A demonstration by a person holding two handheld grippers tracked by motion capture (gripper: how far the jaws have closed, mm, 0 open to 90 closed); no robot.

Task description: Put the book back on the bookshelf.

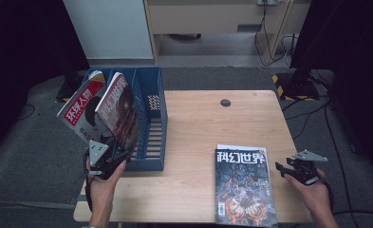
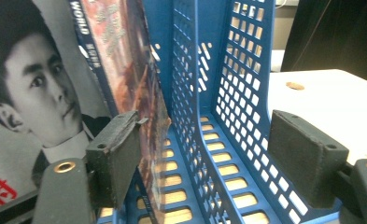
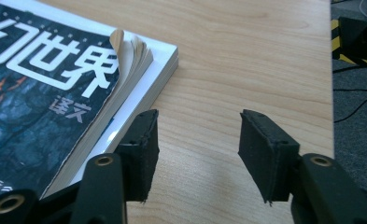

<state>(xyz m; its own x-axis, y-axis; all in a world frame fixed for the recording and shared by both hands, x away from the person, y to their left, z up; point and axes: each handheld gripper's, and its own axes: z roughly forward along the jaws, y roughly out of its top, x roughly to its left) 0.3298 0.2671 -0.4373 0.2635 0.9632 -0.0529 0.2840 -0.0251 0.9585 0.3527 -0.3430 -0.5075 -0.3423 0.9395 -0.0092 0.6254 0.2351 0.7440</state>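
left jaws: left gripper (image 1: 109,153) spread wide at the near end of the blue file rack (image 1: 152,121), one pad just brushing the edge of the dark-cover magazine (image 2: 144,88), nothing clamped
right jaws: right gripper (image 3: 195,154) about half open over bare tabletop (image 1: 198,123), holding nothing
target: sci-fi magazine (image 1: 243,183) flat near the right front edge, curled page corner (image 3: 130,51) just left of the jaws
rack: two magazines leaning in the left slots, red-title one (image 1: 79,108) farthest left, right slot free
step: looks like one mag filed, reach for the flat one starting
next: probably slide jaws over the loose edge, pinch, lift, carry left to the rack
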